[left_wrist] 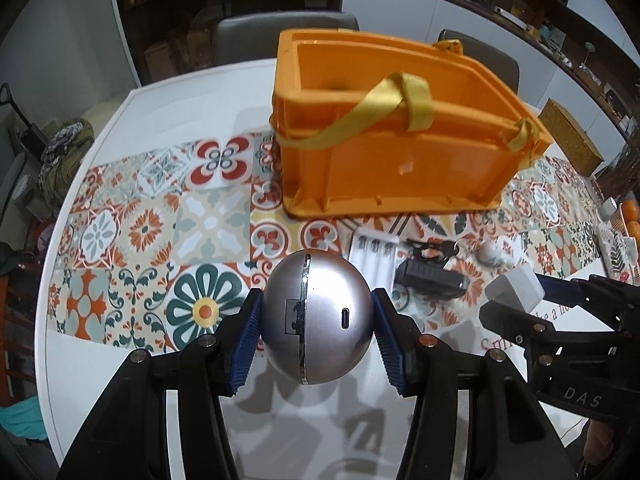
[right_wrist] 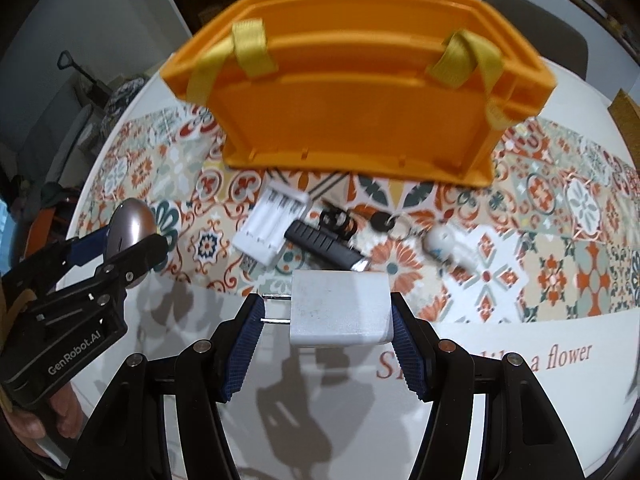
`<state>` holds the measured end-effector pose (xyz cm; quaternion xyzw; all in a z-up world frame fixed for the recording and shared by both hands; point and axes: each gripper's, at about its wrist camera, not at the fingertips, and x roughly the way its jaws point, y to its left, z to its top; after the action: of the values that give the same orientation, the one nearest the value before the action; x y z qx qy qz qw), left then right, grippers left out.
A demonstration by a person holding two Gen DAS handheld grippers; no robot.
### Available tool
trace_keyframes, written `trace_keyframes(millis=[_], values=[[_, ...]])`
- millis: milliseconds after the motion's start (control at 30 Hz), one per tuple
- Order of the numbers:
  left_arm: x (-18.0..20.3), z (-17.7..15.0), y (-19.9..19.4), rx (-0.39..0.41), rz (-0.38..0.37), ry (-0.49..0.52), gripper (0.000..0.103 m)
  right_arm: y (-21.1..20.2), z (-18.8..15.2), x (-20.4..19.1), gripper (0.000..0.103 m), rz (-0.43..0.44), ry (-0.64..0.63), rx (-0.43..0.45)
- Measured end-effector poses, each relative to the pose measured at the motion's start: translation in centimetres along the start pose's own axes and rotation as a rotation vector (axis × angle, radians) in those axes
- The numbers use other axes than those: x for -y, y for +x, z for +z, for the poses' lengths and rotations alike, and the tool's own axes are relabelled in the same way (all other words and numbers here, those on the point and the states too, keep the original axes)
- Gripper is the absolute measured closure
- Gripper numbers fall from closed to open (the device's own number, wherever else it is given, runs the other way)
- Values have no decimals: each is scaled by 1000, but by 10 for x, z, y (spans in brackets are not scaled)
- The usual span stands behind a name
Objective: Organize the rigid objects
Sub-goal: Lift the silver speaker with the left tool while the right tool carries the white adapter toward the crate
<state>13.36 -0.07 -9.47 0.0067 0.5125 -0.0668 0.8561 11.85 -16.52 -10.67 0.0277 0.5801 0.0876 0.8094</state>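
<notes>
The left hand-held gripper [left_wrist: 316, 320] pinches a smooth ball [left_wrist: 316, 318] that may slip; the right hand-held gripper [right_wrist: 326, 312] clamps a charger [right_wrist: 340, 310].

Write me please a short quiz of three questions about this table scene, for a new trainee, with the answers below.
1. True or false: the left gripper holds a silver ball between its fingers.
2. What does the right gripper hold? A) a key B) a white plug adapter C) a black flashlight
3. Fill the gap: the white battery charger lies on the table in front of the orange ____.

Key:
1. True.
2. B, the white plug adapter; its metal pins point to the left in the right wrist view. The black flashlight lies on the patterned mat.
3. Crate: the orange crate stands behind the charger, with yellow straps.
</notes>
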Motion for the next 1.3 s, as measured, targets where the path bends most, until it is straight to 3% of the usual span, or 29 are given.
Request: trace_keyframes(millis=[700,1300], values=[[16,56,-39,149,-6,30,50,-47,43,8,41,-9,17,187],[21,96,-57,232,-3,49,50,-76,79,10,41,-19,3,301]])
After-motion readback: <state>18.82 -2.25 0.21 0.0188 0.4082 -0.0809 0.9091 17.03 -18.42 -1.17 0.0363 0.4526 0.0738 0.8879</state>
